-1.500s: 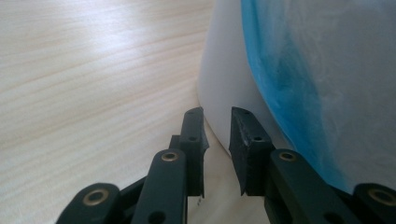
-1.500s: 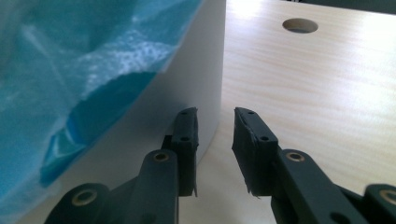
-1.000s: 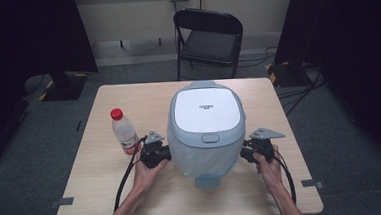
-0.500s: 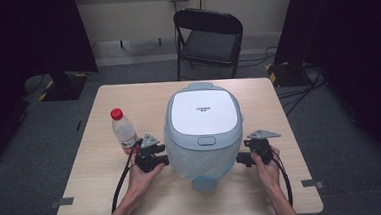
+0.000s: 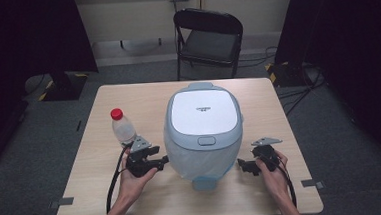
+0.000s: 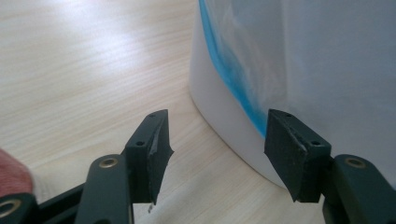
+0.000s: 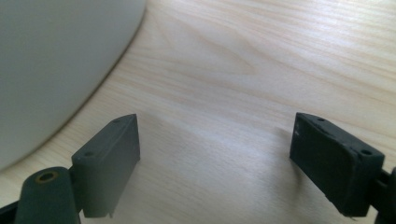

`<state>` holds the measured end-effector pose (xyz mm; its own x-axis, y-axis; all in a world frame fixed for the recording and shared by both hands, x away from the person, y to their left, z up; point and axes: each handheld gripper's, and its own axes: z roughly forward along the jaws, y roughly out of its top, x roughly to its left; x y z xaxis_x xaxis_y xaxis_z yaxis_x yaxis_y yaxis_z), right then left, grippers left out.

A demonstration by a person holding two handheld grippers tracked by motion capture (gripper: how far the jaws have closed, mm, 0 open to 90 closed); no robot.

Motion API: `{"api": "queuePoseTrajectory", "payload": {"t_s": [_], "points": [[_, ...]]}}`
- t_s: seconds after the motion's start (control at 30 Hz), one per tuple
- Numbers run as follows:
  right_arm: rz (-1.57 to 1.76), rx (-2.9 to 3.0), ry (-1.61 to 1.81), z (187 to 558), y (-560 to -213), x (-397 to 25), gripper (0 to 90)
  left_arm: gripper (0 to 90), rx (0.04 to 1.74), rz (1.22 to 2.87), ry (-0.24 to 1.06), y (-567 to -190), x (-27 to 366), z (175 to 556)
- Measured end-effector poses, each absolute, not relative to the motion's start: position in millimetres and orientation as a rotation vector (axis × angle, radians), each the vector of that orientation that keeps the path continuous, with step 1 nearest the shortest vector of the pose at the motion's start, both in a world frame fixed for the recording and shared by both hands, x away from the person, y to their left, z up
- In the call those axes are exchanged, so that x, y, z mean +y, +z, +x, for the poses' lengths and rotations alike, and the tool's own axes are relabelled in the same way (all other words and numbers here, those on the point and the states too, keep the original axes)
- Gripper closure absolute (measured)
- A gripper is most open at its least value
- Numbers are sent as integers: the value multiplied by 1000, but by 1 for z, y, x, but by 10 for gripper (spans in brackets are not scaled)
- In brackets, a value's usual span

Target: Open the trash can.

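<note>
Tabletop (image 5: 109, 202) rice cooker (image 5: 203, 129) sits between left gripper (image 5: 164, 159) and right gripper (image 5: 242, 163).

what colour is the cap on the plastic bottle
Red, on the clear plastic bottle; clearest in the high view.

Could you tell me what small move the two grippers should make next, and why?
Probably bring both inward onto the rice cooker. The left gripper and right gripper flank its base with jaws open, holding nothing, and its lid is closed.
</note>
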<state>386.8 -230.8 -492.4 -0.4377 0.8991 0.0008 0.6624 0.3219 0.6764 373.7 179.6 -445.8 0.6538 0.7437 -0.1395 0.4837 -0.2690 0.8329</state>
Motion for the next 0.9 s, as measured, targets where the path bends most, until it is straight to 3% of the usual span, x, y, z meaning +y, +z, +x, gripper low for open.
{"api": "queuePoseTrajectory", "payload": {"t_s": [0.57,0.73,0.9], "points": [[1323,2175,936,384,-500,-235,111,405,818,1791,297,-391,205,356],[1323,2175,936,384,-500,-234,110,463,757,1769,274,-375,213,355],[1322,2174,936,384,-500,-234,111,642,724,1733,296,-353,215,351]]}}
